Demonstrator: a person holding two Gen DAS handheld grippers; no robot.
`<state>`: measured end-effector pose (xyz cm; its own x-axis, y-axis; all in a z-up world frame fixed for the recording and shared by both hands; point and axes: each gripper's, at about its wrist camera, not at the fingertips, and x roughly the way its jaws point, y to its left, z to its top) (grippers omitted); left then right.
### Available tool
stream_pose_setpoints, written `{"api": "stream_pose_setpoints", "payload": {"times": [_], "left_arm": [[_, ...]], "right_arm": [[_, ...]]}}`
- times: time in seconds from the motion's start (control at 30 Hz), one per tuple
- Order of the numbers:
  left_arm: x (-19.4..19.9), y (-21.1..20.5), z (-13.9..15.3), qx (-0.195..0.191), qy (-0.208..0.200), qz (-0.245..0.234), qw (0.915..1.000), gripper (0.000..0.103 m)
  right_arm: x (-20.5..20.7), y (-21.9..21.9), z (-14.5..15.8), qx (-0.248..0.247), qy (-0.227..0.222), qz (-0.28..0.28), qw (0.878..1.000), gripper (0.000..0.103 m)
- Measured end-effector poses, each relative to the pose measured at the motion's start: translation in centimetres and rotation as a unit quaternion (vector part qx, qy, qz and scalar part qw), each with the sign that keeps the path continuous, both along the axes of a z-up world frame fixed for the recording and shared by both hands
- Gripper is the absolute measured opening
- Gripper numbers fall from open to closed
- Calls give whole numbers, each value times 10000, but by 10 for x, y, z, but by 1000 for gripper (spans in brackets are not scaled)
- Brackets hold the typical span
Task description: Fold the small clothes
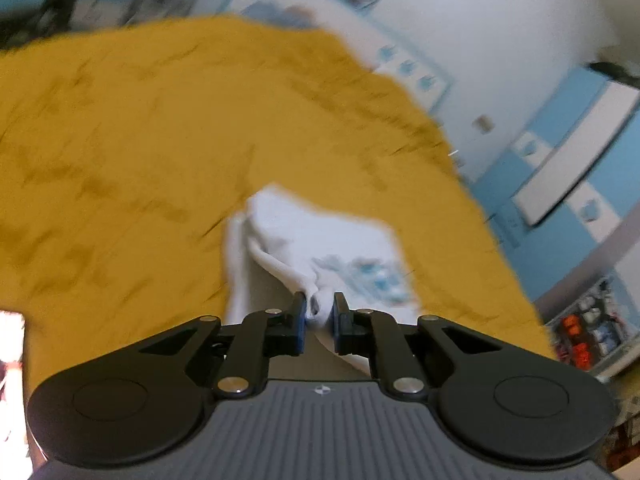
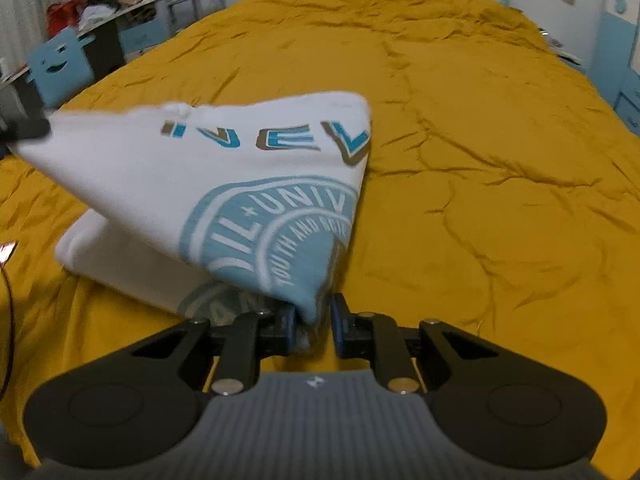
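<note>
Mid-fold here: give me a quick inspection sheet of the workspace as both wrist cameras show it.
Surface: wrinkled mustard-yellow bedspread.
Job's things: white cotton T-shirt with blue printed emblem, partly lifted, part resting on the bedspread.
Clutter: nothing seen on the bedspread.
Grippers: left claw shut on shirt fabric; right claw shut on the printed edge.
Cables: thin red cord at left edge.
Surroundings: blue smiley-face chair, shelves, blue-white walls.
</note>
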<state>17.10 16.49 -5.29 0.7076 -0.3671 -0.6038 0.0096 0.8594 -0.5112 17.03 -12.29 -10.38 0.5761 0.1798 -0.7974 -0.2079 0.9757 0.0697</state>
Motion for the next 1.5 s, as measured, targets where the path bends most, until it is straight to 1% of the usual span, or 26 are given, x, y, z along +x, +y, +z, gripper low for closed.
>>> {"api": "stream_pose_setpoints", "payload": {"times": [0.07, 0.13, 0.17, 0.2, 0.27, 0.3, 0.43, 0.57, 0.6, 0.67, 0.7, 0.8, 0.9, 0.97, 1.03, 1.07, 1.1, 1.13, 1.2, 1.27, 1.37, 1.4, 1.5], "left_arm": [[-4, 6, -28, 203, 251, 70, 9995, 14], [-12, 11, -55, 278, 498, 243, 9981, 13], [-16, 12, -62, 371, 518, 338, 9974, 13], [-21, 12, -68, 428, 489, 395, 9971, 14], [-26, 17, -72, 281, 557, 490, 9968, 14], [-27, 16, -69, 271, 556, 494, 9969, 14], [-22, 6, -61, 664, 559, 390, 9955, 11], [-20, 1, -55, 920, 561, 311, 9937, 12], [-19, 2, -54, 978, 581, 288, 9931, 13], [-18, -1, -47, 1121, 662, 315, 9910, 20], [-19, -3, -42, 1181, 697, 361, 9899, 23], [-19, -9, -26, 1442, 661, 411, 9865, 26], [-15, -17, -13, 1794, 577, 479, 9809, 26], [-9, -19, -8, 1882, 456, 469, 9800, 27], [-1, -17, -4, 1891, 359, 437, 9803, 31], [2, -17, -2, 1877, 295, 397, 9810, 31], [6, -16, 0, 1831, 218, 346, 9822, 36], [11, -15, 3, 1731, 135, 276, 9844, 44], [20, -10, 6, 1469, -33, 149, 9890, 54], [33, -2, 8, 1154, -131, 98, 9932, 56], [57, 12, 4, 629, -144, 96, 9979, 62], [68, 17, 1, 481, -108, 124, 9987, 64], [95, 26, -13, 116, 44, 110, 9999, 64]], "right_arm": [[-4, -1, -7, -50, 81, 133, 9999, 11], [-7, -4, -12, 70, 124, 124, 9998, 9], [-7, -5, -14, 121, 168, 128, 9997, 3], [-7, -5, -16, 154, 220, 164, 9995, 1], [-6, -4, -18, 134, 238, 252, 9993, 0], [-7, -3, -19, 114, 226, 284, 9993, 0], [-6, -4, -22, 142, 275, 306, 9991, 0], [-8, -10, -23, 216, 390, 292, 9986, 0], [-10, -12, -23, 245, 421, 277, 9984, 0], [-13, -18, -21, 277, 462, 227, 9983, 0], [-15, -21, -19, 269, 442, 200, 9985, 0], [-16, -33, -11, 353, 331, 52, 9988, 0], [-10, -42, -2, 360, 165, -132, 9991, 0], [-3, -44, 4, 383, 45, -213, 9990, 0], [3, -44, 10, 422, -81, -250, 9988, 0], [7, -43, 13, 425, -171, -272, 9986, 0], [10, -43, 15, 432, -257, -293, 9983, 0], [13, -42, 18, 449, -346, -327, 9979, 0], [21, -41, 21, 509, -469, -389, 9968, 0], [30, -39, 22, 535, -507, -382, 9965, 1], [40, -33, 25, 560, -654, -344, 9957, 1], [43, -31, 25, 587, -717, -327, 9952, 1], [58, -24, 24, 673, -766, -244, 9945, 1]]}}
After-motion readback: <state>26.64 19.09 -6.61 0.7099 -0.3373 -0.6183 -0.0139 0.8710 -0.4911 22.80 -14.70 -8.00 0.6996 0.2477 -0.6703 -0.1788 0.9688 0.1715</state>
